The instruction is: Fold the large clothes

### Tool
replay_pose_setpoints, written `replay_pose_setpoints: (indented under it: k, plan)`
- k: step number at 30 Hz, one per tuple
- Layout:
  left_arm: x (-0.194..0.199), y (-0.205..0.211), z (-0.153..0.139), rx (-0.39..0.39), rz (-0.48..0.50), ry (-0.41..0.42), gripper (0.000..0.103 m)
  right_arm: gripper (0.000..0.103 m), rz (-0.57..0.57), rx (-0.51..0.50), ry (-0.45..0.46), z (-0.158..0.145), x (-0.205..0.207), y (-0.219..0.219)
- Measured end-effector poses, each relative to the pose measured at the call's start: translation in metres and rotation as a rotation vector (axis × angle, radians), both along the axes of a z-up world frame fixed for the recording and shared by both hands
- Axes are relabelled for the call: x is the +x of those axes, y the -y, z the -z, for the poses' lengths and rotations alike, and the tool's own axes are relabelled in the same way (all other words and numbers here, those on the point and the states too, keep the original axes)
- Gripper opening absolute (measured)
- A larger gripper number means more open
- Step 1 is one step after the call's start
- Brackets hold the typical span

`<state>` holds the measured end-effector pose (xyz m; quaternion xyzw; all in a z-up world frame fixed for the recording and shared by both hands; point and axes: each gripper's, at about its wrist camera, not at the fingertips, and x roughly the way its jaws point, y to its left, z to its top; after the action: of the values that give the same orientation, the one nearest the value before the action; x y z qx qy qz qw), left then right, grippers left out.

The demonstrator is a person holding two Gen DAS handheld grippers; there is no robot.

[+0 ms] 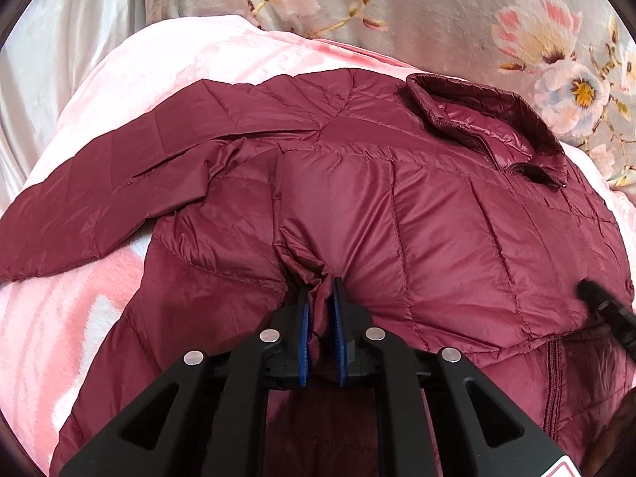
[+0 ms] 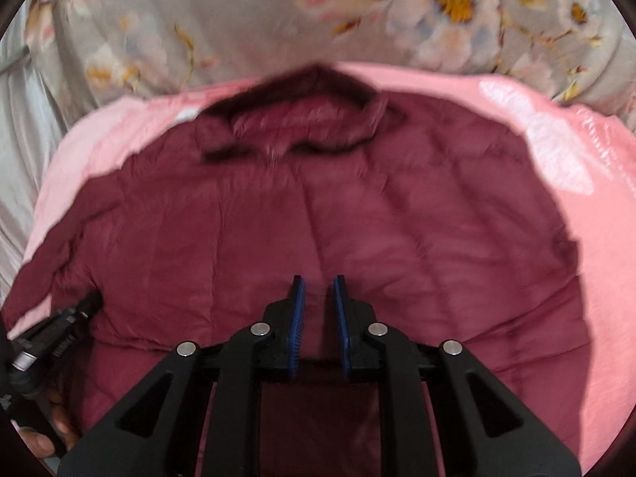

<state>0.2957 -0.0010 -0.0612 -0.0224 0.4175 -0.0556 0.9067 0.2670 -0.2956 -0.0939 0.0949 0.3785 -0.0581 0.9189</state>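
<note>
A maroon quilted jacket [image 1: 437, 218] lies front up on a pink blanket [image 1: 59, 318], with its collar [image 1: 477, 119] at the far right and one sleeve [image 1: 99, 206] stretched out to the left. My left gripper [image 1: 320, 284] is shut on a bunched fold of the jacket's front, which is squeezed between the blue pads. In the blurred right wrist view the jacket [image 2: 357, 218] fills the middle, collar [image 2: 302, 119] at the far side. My right gripper [image 2: 318, 282] hovers over the chest with a narrow gap and nothing between its pads.
A grey floral sheet [image 1: 437, 12] covers the bed beyond the blanket [image 2: 596, 238]. The right gripper's tip [image 1: 604, 302] shows at the right edge of the left wrist view. The left gripper [image 2: 59, 338] and a hand [image 2: 47, 433] show at the lower left of the right wrist view.
</note>
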Motion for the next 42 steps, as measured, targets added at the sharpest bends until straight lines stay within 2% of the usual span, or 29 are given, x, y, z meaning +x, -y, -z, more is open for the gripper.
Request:
replay_pose_setpoints:
  k: [4,10,16,17,21,24,26,28,31,34,37,39,42]
  plan:
    - [-0.001,0.0,0.0,-0.007,0.003,0.001,0.014,0.014,-0.008,0.032,-0.008,0.004,-0.003,0.007]
    - [0.0,0.003,0.0,0.015,0.002,0.005,0.014,0.014,-0.001,-0.059,-0.018,0.005,-0.001,-0.007]
    - [-0.001,0.006,0.001,0.039,0.0,0.011,0.014,0.014,0.011,-0.088,-0.014,0.001,-0.001,-0.011]
    - [-0.001,0.006,0.001,0.037,0.0,0.012,0.014,0.017,0.011,-0.082,-0.002,-0.002,-0.002,-0.013]
    - [0.0,0.005,0.001,0.022,0.001,0.013,0.015,0.017,-0.062,0.022,0.051,-0.018,-0.011,-0.038]
    - [0.0,0.001,0.001,-0.003,0.002,0.012,0.015,0.016,-0.109,-0.05,0.006,-0.007,-0.004,-0.064]
    - [-0.001,-0.008,-0.001,-0.063,0.004,0.011,0.025,0.016,-0.106,-0.065,-0.015,0.0,-0.001,-0.066]
    - [-0.008,-0.026,-0.006,-0.165,0.007,0.003,0.049,0.016,-0.104,-0.034,-0.016,0.0,-0.001,-0.061]
    - [-0.027,-0.071,-0.022,-0.248,-0.058,0.022,0.07,0.016,-0.104,-0.02,-0.016,0.0,-0.001,-0.058]
    - [-0.049,-0.136,-0.04,-0.262,-0.174,0.082,0.084,0.016,-0.1,-0.053,-0.015,-0.001,0.0,-0.062]
    - [-0.054,-0.207,-0.038,-0.269,-0.341,0.051,0.084,0.018,-0.089,-0.059,-0.003,-0.004,-0.005,-0.063]
    - [-0.051,-0.262,-0.024,-0.306,-0.471,-0.001,0.084,0.023,-0.077,-0.054,0.017,-0.009,-0.013,-0.062]
    - [-0.049,-0.325,-0.002,-0.368,-0.625,-0.059,0.083,0.032,-0.081,-0.026,0.04,-0.017,-0.032,-0.062]
